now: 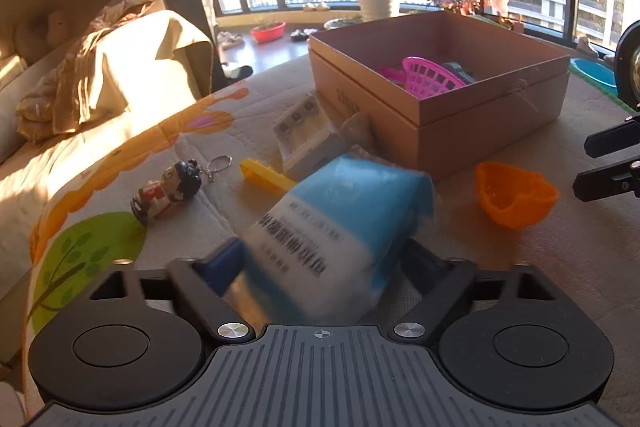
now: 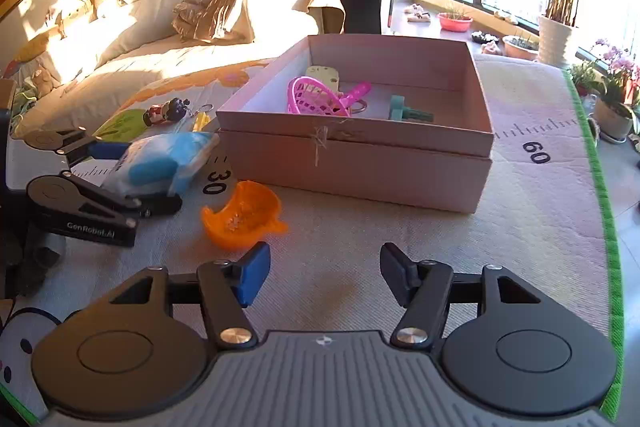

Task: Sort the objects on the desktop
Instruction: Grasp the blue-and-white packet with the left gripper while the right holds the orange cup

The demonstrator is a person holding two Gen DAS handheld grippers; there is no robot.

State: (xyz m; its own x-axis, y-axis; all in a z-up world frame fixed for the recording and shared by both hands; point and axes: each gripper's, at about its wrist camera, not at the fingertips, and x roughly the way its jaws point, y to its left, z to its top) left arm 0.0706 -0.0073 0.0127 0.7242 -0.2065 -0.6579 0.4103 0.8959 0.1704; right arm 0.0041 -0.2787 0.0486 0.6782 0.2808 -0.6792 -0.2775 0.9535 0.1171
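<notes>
My left gripper (image 1: 320, 263) is shut on a blue and white tissue pack (image 1: 340, 227) and holds it tilted just above the mat; it also shows in the right wrist view (image 2: 160, 163). My right gripper (image 2: 320, 275) is open and empty over the mat. An orange cup (image 2: 240, 213) lies just ahead of it to the left, also seen in the left wrist view (image 1: 514, 195). The open cardboard box (image 2: 360, 171) holds a pink basket (image 2: 316, 99), a teal piece (image 2: 408, 113) and a pale yellow item (image 2: 322, 75).
On the mat left of the box (image 1: 492, 123) lie a figurine keychain (image 1: 168, 191), a yellow clip (image 1: 266, 177) and a grey-white toy block (image 1: 308, 139). A sofa with blankets (image 1: 100, 75) stands at the left. The mat's green edge (image 2: 600, 187) runs along the right.
</notes>
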